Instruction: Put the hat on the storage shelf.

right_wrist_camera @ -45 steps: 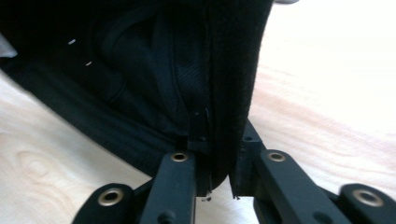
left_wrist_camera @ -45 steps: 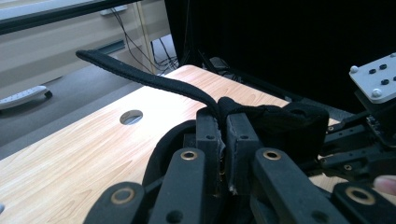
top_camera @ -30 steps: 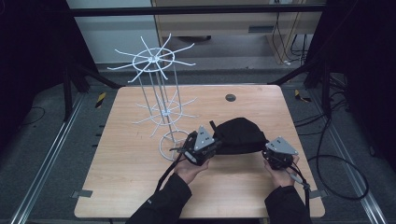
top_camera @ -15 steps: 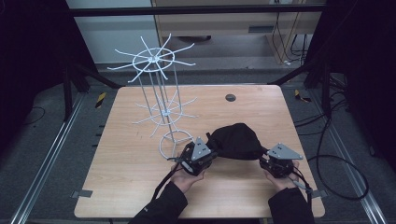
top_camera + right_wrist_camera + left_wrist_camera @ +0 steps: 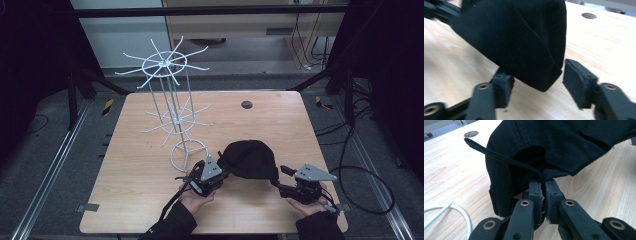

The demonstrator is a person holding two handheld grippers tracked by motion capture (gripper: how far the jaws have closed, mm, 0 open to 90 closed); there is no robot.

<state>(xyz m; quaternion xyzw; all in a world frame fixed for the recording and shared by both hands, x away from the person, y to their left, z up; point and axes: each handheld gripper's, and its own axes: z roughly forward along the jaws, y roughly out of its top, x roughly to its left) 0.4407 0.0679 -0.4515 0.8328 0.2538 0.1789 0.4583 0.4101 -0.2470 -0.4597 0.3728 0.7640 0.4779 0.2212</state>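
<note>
A black fabric cap (image 5: pixel 250 159) lies near the front edge of the light wooden table (image 5: pixel 140 170), between the two hand-held grippers. In the high view the left gripper (image 5: pixel 220 172) sits at the cap's left edge and the right gripper (image 5: pixel 280 175) at its right edge, each held by a hand coming in from the bottom; the jaw tips there are too small to read.

The left gripper view settles that side: the two black jaws of the left gripper (image 5: pixel 543 185) are pressed together on the cap's rim, pinching the fabric where a thin black strap (image 5: pixel 499 156) runs off to the left. The cap (image 5: pixel 554 147) rises above the jaws, and a curve of white wire (image 5: pixel 461 212) shows at the lower left, part of the white wire display rack (image 5: pixel 172 110) that stands just left of the cap in the high view.

The right gripper view shows what the high view cannot: the jaws of the right gripper (image 5: pixel 537 78) stand wide apart and have just been opening. A drooping fold of the cap (image 5: pixel 524 42) hangs between them, with a clear gap to the right pad, while the left pad lies close beside or under the cloth. A small dark round disc (image 5: pixel 589 15) lies flat in the table farther off, also seen near the far edge in the high view.
</note>
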